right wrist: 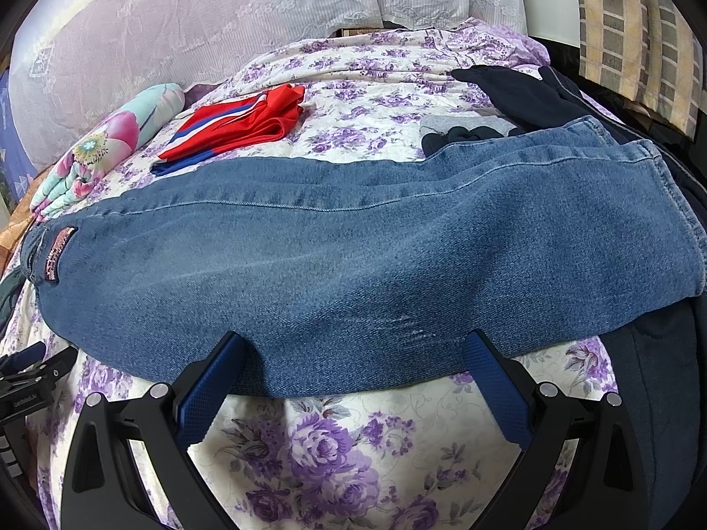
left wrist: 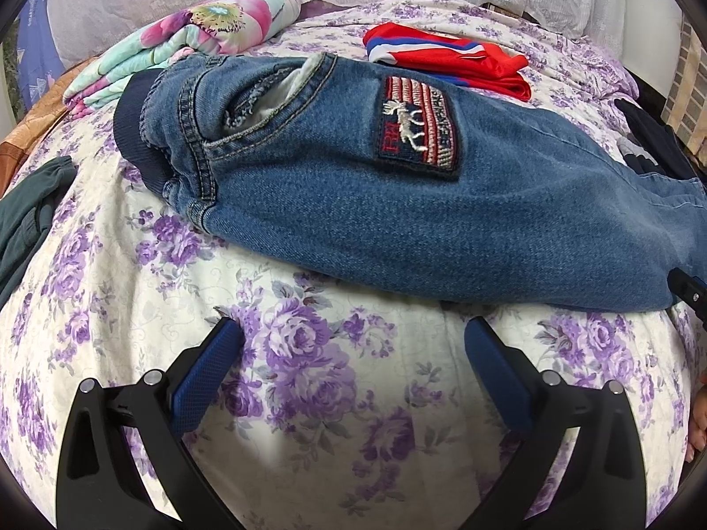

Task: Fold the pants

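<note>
Blue denim pants (left wrist: 397,203) lie folded lengthwise across the floral bedsheet (left wrist: 309,375), waistband to the left, legs running right. An embroidered deer patch (left wrist: 417,126) shows on the hip. My left gripper (left wrist: 353,331) is open just short of the near edge of the pants, below the hip, with nothing between its fingers. In the right wrist view the pant legs (right wrist: 353,256) stretch across, cuffs at the right. My right gripper (right wrist: 358,344) is open, its blue fingertips (right wrist: 229,344) touching the near denim edge at mid-leg. Part of the other gripper (right wrist: 26,380) shows at the left edge.
A red garment with blue and white stripes (left wrist: 446,59) and a folded floral blanket (left wrist: 190,44) lie behind the pants. Dark green cloth (left wrist: 26,216) sits left. Dark navy clothes (right wrist: 530,97) pile at the right. White lace curtain (right wrist: 221,13) hangs behind the bed.
</note>
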